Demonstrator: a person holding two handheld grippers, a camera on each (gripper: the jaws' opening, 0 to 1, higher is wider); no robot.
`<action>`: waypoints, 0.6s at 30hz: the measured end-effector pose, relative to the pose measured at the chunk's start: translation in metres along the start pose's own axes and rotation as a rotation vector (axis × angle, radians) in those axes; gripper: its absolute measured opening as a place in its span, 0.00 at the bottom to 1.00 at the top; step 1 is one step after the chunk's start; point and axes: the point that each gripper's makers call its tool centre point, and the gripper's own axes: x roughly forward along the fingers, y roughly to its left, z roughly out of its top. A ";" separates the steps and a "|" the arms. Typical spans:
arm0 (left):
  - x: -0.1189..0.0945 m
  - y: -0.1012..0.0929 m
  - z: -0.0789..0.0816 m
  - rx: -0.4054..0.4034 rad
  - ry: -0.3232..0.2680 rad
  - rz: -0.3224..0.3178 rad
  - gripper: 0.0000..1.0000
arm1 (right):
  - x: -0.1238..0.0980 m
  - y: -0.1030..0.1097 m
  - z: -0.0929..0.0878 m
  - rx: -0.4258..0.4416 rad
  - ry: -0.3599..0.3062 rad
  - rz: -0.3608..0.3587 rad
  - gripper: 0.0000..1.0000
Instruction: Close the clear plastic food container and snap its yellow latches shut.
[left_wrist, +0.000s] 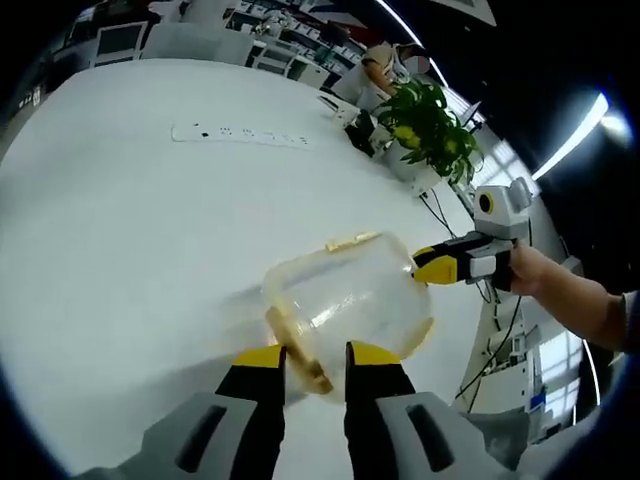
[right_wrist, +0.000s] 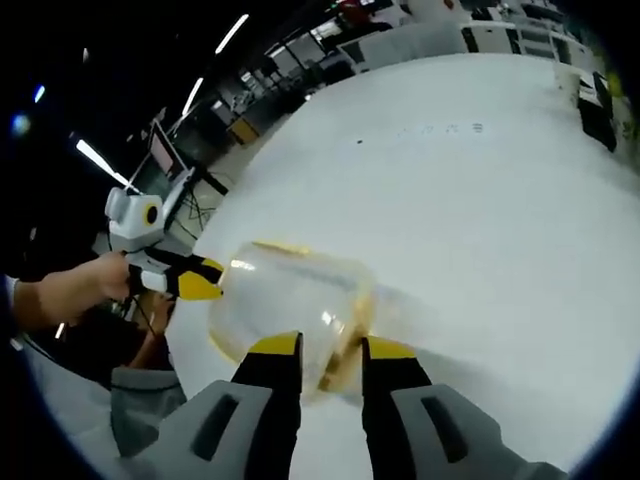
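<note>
Container (left_wrist: 350, 300): clear plastic, with yellow latches, resting on the white table (left_wrist: 130, 240) between the two claws. In the left gripper view one latch (left_wrist: 298, 350) lies along the near edge, between the left claw's yellow tips, and another latch (left_wrist: 352, 241) sits on the far edge.

Left claw (left_wrist: 316, 356): jaws a little apart, set on either side of the near latch and rim; whether they press it cannot be told. In the right gripper view (right_wrist: 198, 281) it comes in from the left, held by a hand (right_wrist: 75, 290), its yellow tip at the container's wall.

Right claw (right_wrist: 330, 348): jaws a little apart, straddling the container's (right_wrist: 290, 300) near yellow edge (right_wrist: 340, 365); grip cannot be told. In the left gripper view (left_wrist: 436, 265) it enters from the right, held by a hand (left_wrist: 535, 272), its yellow tip touching the container's side.

Left gripper view, further items: a white power strip (left_wrist: 240, 135) well beyond the container; a green plant (left_wrist: 432, 125) at the table's far edge; a person (left_wrist: 385, 65) and desks behind.

Right gripper view, further items: a monitor (right_wrist: 163, 150) on a stand beyond the table's (right_wrist: 480, 200) edge; ceiling strip lights (right_wrist: 230, 32).
</note>
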 end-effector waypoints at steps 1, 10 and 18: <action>0.000 0.000 0.000 -0.004 0.002 0.000 0.15 | 0.001 0.000 0.001 -0.002 0.000 -0.003 0.20; -0.001 -0.002 0.006 0.130 0.033 0.028 0.18 | -0.001 0.000 0.013 -0.195 -0.004 -0.078 0.22; -0.006 -0.004 0.016 0.493 0.067 0.129 0.22 | -0.003 -0.001 0.020 -0.377 0.009 -0.164 0.27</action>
